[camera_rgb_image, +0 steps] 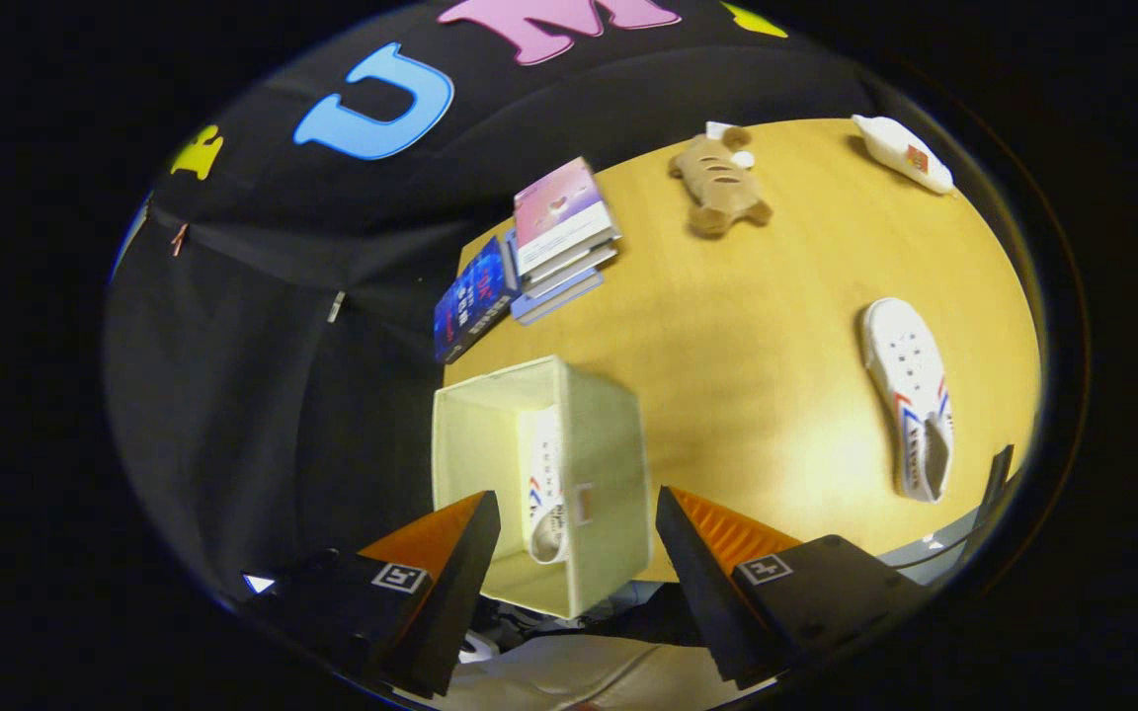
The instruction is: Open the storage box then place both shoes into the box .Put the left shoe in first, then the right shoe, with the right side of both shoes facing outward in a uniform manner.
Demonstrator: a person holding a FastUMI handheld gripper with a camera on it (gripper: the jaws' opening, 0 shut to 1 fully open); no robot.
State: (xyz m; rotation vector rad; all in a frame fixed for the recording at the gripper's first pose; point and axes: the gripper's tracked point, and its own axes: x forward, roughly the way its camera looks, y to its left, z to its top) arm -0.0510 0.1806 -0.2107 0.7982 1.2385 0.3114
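while the gripper (577, 513) hangs above the table edge, its two fingers (450, 553) are spread wide apart and hold nothing. they are let go, not squeezed on anything.

between the fingers and just ahead of them sits the storage box (609, 434). it is a pale cloth box with its top open. it stands at the near corner of the yellow wooden table (747, 326), and part of it seems to hang past the table edge. one shoe (544, 484) is inside the box. the shoe is white with little red and blue stripes, and it stands on its side against the box wall. its open end points toward the fingers.

the other shoe (913, 395) is out on the table, well apart from the box, off to the right of the right finger. it is white too, with the same red and blue stripes. it lies flat, and its open end points to the near side of the table.

beyond the box there is a stack of books (561, 237) near the table's far left corner. a dark blue book (475, 296) leans just beside the stack. farther back lies a brown stuffed toy (719, 180). a white packet (903, 153) rests near the far right edge of the table.
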